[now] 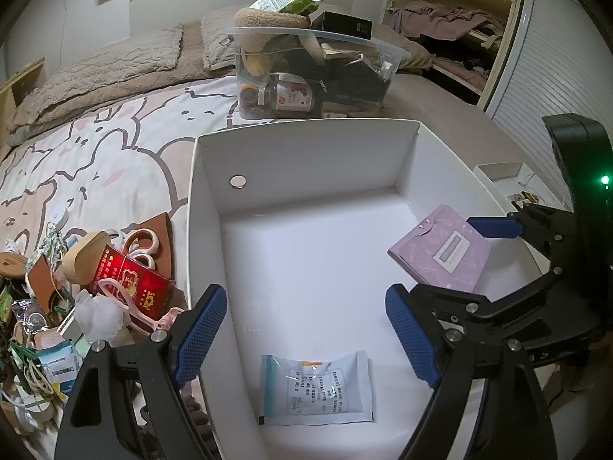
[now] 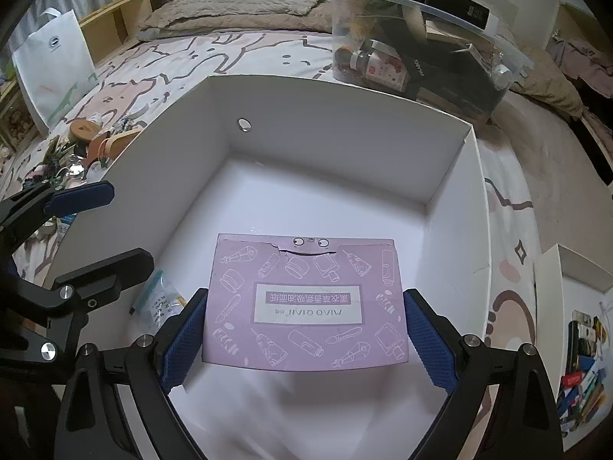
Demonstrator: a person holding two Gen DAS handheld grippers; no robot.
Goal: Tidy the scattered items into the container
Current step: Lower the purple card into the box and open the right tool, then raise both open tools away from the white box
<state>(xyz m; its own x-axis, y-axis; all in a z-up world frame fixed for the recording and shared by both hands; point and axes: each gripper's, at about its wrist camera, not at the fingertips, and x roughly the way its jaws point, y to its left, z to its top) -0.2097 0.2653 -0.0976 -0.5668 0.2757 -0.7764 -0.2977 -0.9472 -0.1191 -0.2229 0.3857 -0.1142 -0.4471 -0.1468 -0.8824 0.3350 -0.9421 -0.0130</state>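
The right gripper (image 2: 304,339) holds a lilac packet (image 2: 306,299) between its fingers (image 2: 182,339), one blue pad against each side edge, above the floor of the white box (image 2: 345,142) that sits on the bed (image 2: 214,53). The step in hand looks like the drop: it would go best if the packet is lowered flat to the bare floor, kept away from the walls, and the fingers spread only once it is low (a tilted release could leave it leaning on a wall).

The left gripper (image 1: 306,339) is released, its fingers wide apart and empty, straddling the box's left wall, with a pale sachet (image 1: 316,387) already lying on the floor just beyond them.

The left wrist view shows the pile still to be cleared on the bed beside the box: a red packet (image 1: 132,281), scissors (image 1: 143,245) and other odds and ends. It also shows the lilac packet tilted and clear of the floor. The right wrist view alone shows the pads' contact with the packet and a white bag (image 2: 53,65) by the bed's far edge.
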